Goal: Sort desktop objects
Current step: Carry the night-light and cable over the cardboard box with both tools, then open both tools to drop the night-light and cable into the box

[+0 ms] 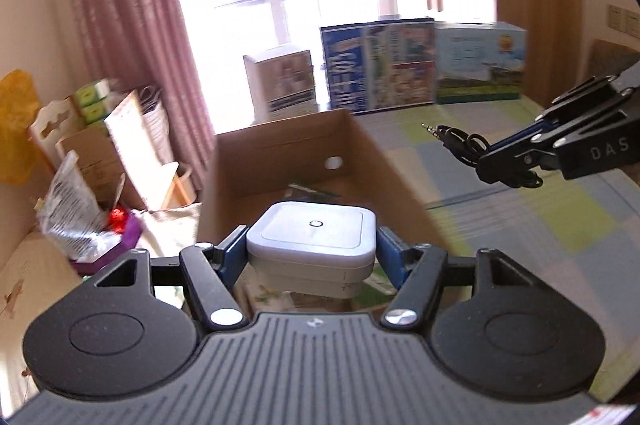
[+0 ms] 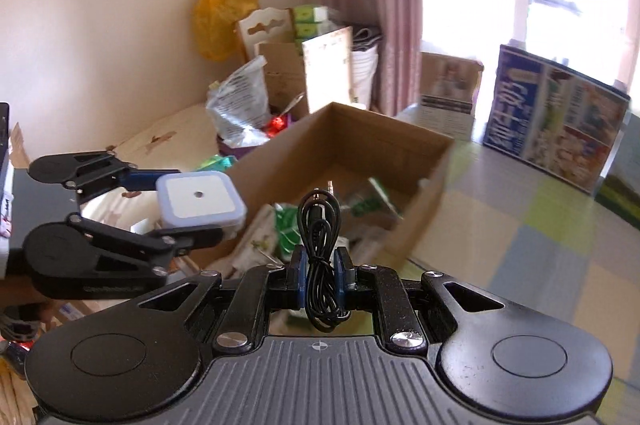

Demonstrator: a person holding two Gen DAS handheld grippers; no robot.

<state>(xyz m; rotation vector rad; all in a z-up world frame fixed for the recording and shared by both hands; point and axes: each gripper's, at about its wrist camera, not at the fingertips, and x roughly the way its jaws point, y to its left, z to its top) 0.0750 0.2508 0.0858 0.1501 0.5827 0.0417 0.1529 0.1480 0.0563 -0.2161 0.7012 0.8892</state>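
Two objects are riding in the grippers at once, so the sort is looking well under way but not finished. Nearest the left wrist camera, the left gripper (image 1: pixel 312 257) is clamping its blue pads (image 1: pixel 230 253) on the sides of a white square night light (image 1: pixel 314 239), which is sitting level between them, clear of any surface. Nearest the right wrist camera, the right gripper (image 2: pixel 320 275) is pinching almost fully together on a coiled black audio cable (image 2: pixel 320 237), whose loop is standing up past the fingertips with the plug pointing ahead.

Just beyond both sets of fingers the open cardboard box (image 1: pixel 280 153) is waiting; the night light is hanging over its near edge, and the cable is hovering before its near side. Inside the box, green-and-white packets (image 2: pixel 288 225) are already lying on the floor of it, which suggests some things are already sorted. What is left, as far as I can judge, is carrying both items over the opening and letting them go.

Farther ahead, the checked tablecloth (image 1: pixel 540 225) is showing no loose items in the visible stretch, and printed cartons (image 1: pixel 378 65) are standing along its far edge under the window; whether more objects are waiting out of frame cannot be told
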